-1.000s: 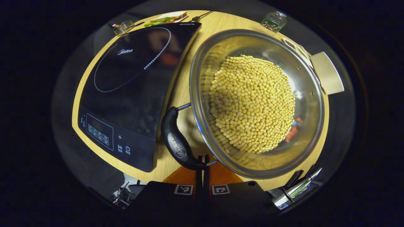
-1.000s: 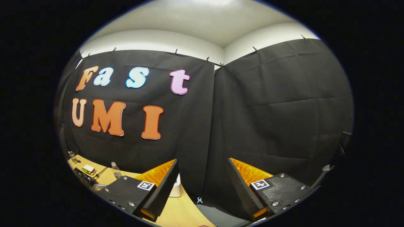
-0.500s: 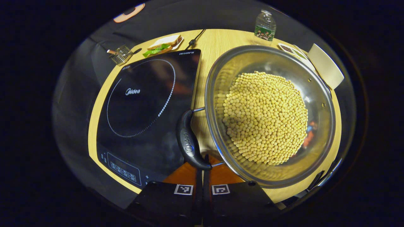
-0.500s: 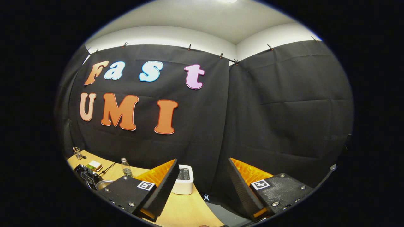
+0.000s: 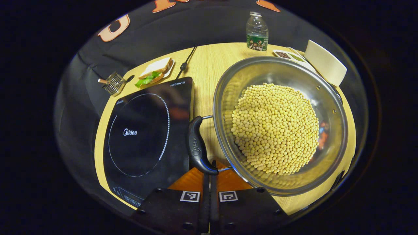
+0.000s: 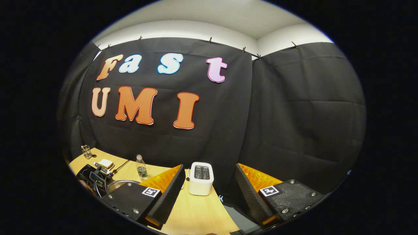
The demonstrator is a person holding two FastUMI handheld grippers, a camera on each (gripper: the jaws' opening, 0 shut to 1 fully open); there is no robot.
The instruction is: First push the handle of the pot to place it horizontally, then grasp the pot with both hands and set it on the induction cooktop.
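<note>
A wide steel pot heaped with yellow beans stands on the wooden table. Its black handle sticks out on the left side, running near to far between the pot and the black induction cooktop. My left gripper is shut, and its tips touch the near end of that handle with nothing between the fingers. In the right gripper view my right gripper stands open and empty above the table's right end. The pot's rim lies far to its left there.
Behind the pot stand a water bottle, a small seasoning tray and a white toaster. A sandwich on a plate, a cable and a wire holder lie behind the cooktop. The toaster is right ahead of my right gripper.
The handle has swung from slanted to nearly straight along the cooktop's edge, my shut left gripper following its end. My right gripper has tipped downward, bringing the toaster and table into sight.
</note>
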